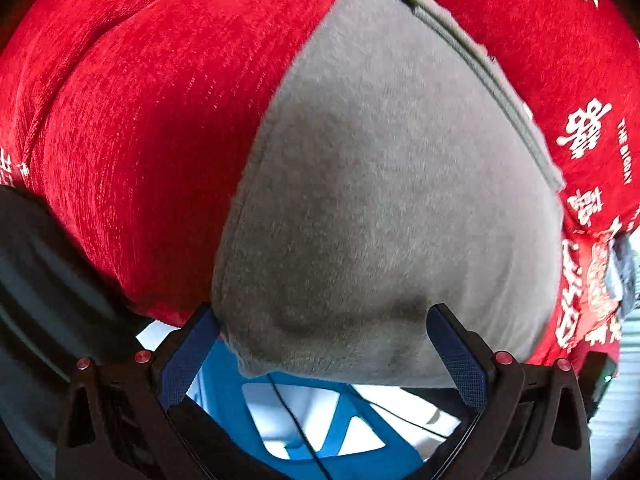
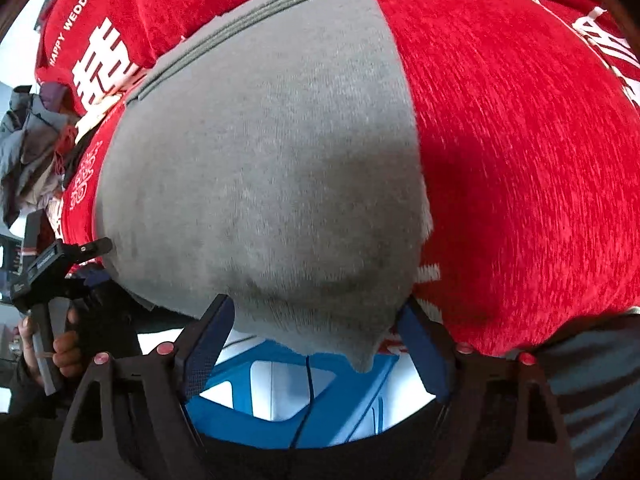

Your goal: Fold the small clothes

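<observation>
Jaws apart on left gripper (image 1: 322, 354) and right gripper (image 2: 316, 344), each straddling a near corner of the grey garment (image 1: 384, 200) at 12 o'clock on the red cloth (image 1: 140, 120), probably poised to pinch for a fold.

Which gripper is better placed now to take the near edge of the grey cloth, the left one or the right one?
Right, slightly. The grey cloth hangs a corner between the open right gripper. The left gripper is open too, the cloth's edge only reaching its tips.
</observation>
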Demonstrator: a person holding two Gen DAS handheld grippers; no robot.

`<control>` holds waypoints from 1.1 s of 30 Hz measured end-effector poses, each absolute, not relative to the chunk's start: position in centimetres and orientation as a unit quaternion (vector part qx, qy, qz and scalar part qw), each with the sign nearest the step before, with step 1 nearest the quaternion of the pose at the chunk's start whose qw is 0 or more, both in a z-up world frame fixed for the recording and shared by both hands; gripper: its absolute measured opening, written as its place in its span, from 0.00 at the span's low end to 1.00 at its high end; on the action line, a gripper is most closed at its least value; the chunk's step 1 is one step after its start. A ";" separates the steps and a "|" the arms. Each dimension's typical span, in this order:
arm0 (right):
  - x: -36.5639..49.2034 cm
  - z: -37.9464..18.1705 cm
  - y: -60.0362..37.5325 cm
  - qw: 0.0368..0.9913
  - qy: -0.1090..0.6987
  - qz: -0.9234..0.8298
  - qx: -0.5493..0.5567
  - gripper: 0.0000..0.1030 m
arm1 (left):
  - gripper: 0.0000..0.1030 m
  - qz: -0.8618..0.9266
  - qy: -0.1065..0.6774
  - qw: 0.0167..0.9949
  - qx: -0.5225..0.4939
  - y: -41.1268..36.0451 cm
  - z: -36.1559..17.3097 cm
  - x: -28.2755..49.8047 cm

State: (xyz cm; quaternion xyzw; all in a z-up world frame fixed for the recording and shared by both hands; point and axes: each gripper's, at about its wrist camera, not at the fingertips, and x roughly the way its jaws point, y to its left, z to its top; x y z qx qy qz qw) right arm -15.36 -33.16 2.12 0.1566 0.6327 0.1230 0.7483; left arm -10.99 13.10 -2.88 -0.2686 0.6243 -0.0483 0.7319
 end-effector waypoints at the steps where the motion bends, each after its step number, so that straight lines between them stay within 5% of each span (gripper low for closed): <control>1: -15.6 2.1 -33.3 0.748 0.632 0.123 0.162 0.83 | 1.00 -0.051 0.623 0.730 -0.277 13.4 -3.0 -10.9; 6: -15.8 2.4 -34.5 0.752 0.626 0.117 0.170 0.71 | 0.93 -0.051 0.628 0.726 -0.276 13.6 -3.1 -11.7; 8: -15.4 2.5 -33.5 0.754 0.629 0.115 0.149 0.47 | 0.86 -0.043 0.635 0.730 -0.248 12.4 -2.7 -11.7; 10: -15.4 2.6 -32.6 0.752 0.633 0.126 0.133 0.36 | 0.82 -0.044 0.637 0.731 -0.239 12.0 -2.7 -11.8; 17: -14.9 2.0 -31.8 0.743 0.640 0.144 0.136 0.30 | 0.81 -0.037 0.641 0.725 -0.251 11.2 -3.1 -11.5; 19: -15.1 2.5 -31.7 0.745 0.633 0.159 0.136 0.10 | 0.53 -0.039 0.636 0.731 -0.243 11.2 -2.3 -11.9; 20: -15.1 2.9 -31.8 0.747 0.628 0.166 0.143 0.10 | 0.40 -0.049 0.635 0.733 -0.237 12.0 -1.8 -12.4; 21: -15.1 3.3 -31.6 0.750 0.621 0.172 0.149 0.10 | 0.12 -0.061 0.634 0.734 -0.235 11.9 -1.4 -12.5; 33: -11.1 9.2 -34.8 0.807 0.499 0.214 0.235 0.10 | 0.12 -0.125 0.527 0.797 -0.267 12.6 4.9 -7.4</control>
